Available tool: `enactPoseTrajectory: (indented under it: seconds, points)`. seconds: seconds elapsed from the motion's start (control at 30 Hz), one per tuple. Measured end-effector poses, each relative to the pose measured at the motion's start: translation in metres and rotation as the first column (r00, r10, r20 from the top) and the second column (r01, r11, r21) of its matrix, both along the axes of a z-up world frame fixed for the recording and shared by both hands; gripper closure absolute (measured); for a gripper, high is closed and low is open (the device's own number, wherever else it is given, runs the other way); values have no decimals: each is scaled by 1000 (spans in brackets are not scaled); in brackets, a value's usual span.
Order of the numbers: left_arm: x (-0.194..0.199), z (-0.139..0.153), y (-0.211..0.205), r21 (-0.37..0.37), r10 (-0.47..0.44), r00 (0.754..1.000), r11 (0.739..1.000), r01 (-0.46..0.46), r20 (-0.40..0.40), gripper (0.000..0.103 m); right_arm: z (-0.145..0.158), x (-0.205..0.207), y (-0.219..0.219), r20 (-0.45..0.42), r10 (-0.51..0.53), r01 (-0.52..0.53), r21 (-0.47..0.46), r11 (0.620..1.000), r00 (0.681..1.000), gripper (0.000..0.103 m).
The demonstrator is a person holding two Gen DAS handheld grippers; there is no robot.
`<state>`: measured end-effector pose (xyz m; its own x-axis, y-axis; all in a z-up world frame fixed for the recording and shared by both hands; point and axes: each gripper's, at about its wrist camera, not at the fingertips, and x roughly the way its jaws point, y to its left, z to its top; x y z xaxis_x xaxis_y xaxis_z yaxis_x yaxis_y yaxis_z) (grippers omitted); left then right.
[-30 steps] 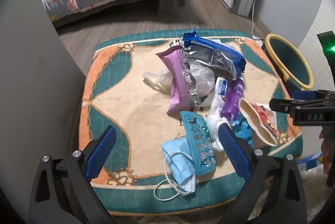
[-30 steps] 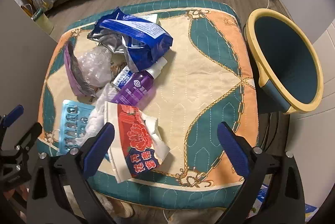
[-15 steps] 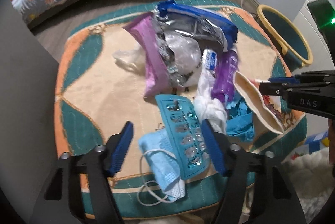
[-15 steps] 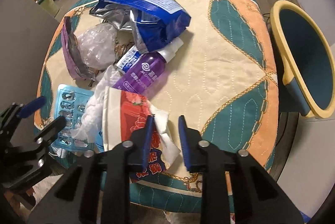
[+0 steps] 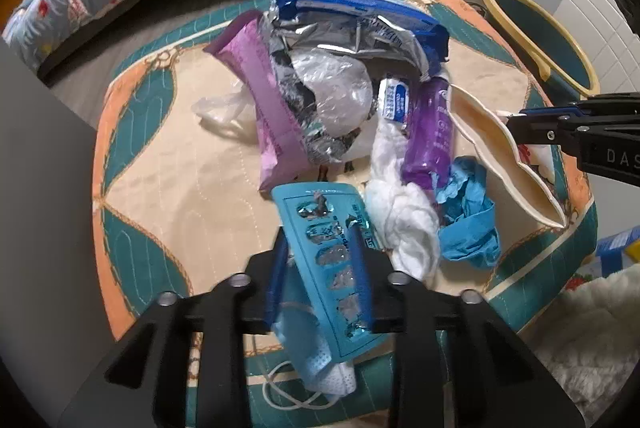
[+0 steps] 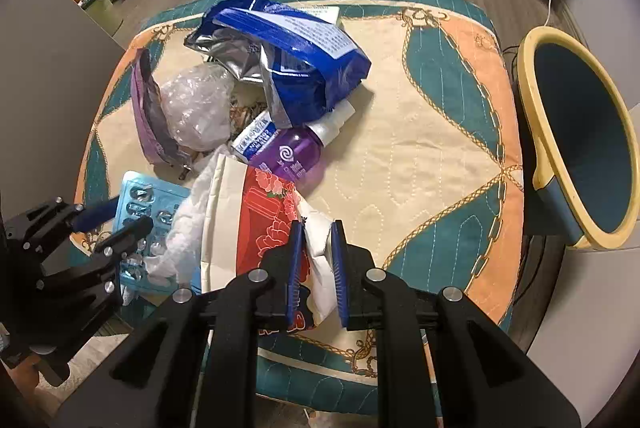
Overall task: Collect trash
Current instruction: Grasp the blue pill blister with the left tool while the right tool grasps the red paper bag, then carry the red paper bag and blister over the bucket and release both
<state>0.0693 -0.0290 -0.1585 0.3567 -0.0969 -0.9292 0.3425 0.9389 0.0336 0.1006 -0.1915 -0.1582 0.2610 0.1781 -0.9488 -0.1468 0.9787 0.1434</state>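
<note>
A pile of trash lies on a patterned cushion [image 5: 180, 168]. My left gripper [image 5: 320, 234] points steeply down over the near edge. Its jaws are closing, and the pads press on a teal blister pack [image 5: 324, 268] that stands between them, above a blue face mask [image 5: 320, 360]. My right gripper [image 6: 317, 226] is shut on the white flap of a red flowered packet [image 6: 264, 220]. In the left wrist view the right gripper [image 5: 510, 118] pinches the packet's [image 5: 492, 144] cream edge. The right wrist view has the left gripper [image 6: 132, 214] on the blister pack [image 6: 156, 196].
A blue foil bag [image 6: 304, 60], a purple bottle [image 6: 288, 156], a purple pouch [image 5: 264, 100], clear plastic [image 5: 332, 92], a white wad [image 5: 400, 212] and a blue glove [image 5: 468, 224] lie on the cushion [image 6: 420, 148]. A yellow-rimmed blue bin [image 6: 580, 116] stands right of it. A bed is behind.
Both grippers went from wide open to closed. The left one came down and forward onto the blister pack. The right one closed on the flowered packet's flap and hardly moved.
</note>
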Motion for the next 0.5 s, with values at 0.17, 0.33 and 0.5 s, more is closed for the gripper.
enactPoseTrajectory:
  seconds: [0.17, 0.33, 0.5]
  points:
    - [0, 12, 0, -35, 0, 999, 999, 1, 32, 86, 12, 1, -4, 26, -6, 6, 18, 1000, 1000, 89]
    - [-1, 27, -2, -42, -13, 996, 999, 17, 90, 87, 31, 6, -11, 73, -33, 29, 52, 998, 997, 89]
    - [1, 53, -1, -85, 5, 986, 996, 9, 166, 92, 52, 12, -23, 130, -62, 55, 57, 997, 990, 89]
